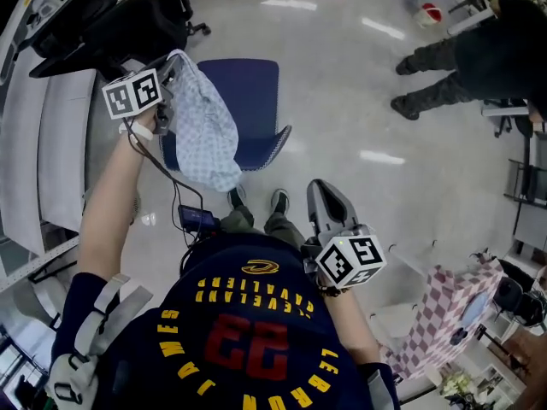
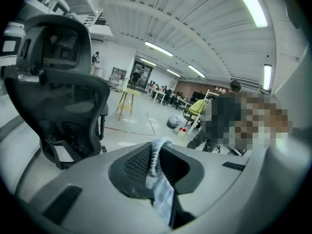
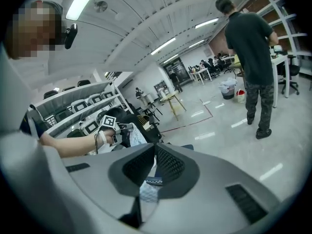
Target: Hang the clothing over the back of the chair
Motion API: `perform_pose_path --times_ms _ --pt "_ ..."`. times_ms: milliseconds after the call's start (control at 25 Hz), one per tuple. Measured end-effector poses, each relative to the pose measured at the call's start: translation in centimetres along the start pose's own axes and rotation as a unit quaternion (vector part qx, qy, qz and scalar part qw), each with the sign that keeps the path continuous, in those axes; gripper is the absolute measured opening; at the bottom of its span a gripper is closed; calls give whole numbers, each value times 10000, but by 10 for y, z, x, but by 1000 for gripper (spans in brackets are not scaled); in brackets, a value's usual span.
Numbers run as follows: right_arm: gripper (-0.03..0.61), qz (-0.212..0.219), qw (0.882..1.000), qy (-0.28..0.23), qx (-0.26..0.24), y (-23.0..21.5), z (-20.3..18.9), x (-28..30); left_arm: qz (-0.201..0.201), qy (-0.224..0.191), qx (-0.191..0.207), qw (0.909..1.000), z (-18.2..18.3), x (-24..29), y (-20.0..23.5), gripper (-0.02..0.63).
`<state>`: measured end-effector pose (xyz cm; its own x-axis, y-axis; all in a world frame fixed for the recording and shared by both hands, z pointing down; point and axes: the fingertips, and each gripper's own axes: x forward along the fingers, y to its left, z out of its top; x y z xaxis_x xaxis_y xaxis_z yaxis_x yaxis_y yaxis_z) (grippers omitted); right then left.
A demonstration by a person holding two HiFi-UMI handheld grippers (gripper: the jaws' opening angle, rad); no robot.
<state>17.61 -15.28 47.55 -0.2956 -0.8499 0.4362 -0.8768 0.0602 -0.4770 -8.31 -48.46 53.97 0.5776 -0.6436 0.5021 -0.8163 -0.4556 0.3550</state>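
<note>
My left gripper is held out at the upper left, shut on a pale blue checked garment. The garment hangs in a bunch over the near side of a blue chair. In the left gripper view the cloth is pinched between the closed jaws of the left gripper. My right gripper is nearer my body, to the right of the chair, and carries no cloth. Its jaws meet at the tips in the right gripper view, where the right gripper points toward the garment and the chair.
A black office chair stands behind the blue one, large in the left gripper view. White tables line the left. A person stands at the upper right. A pink checked cloth lies at the lower right.
</note>
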Motion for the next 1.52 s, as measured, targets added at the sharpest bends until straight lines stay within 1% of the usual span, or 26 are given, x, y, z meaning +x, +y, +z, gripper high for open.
perform_pose_path --times_ms 120,200,280,360,480,600,840,880,960,1120,1240,1400,1520 --pt "20 -203 9997 -14 103 -5 -3 1 -63 514 37 9987 -37 28 9 34" --pt "20 -304 9994 1 157 -7 -7 2 -128 893 20 9959 -66 44 14 35" --pt "20 -390 9990 13 196 -9 -11 3 -174 1209 -92 9925 -94 54 18 35" --pt "20 -463 9986 7 237 -10 -14 3 -192 1438 -303 9890 -117 62 22 35" --pt "20 -546 9981 -14 298 -12 -17 1 -152 1688 -529 9841 -142 69 29 50" --pt "20 -594 9976 -37 344 -15 -21 -2 -70 1893 -530 9805 -159 73 34 102" --pt "20 -576 9976 -12 390 -17 -25 -2 73 2053 -488 9775 -168 73 39 206" --pt "20 -556 9977 -1 383 -17 -25 -1 88 2070 -465 9772 -167 72 39 218" --pt "20 -518 9980 17 372 -16 -24 1 77 2053 -454 9776 -165 71 38 222" --pt "20 -419 9986 30 320 -14 -21 7 -37 1842 -580 9812 -155 60 33 222" --pt "20 -301 9992 49 262 -11 -18 10 -290 1563 -851 9836 -145 42 18 222" --pt "20 -72 9998 77 175 -5 -14 16 -631 1151 -1146 9847 -130 7 -5 222" --pt "20 136 9998 130 106 1 -12 20 -940 714 -1570 9805 -113 -26 -27 222"
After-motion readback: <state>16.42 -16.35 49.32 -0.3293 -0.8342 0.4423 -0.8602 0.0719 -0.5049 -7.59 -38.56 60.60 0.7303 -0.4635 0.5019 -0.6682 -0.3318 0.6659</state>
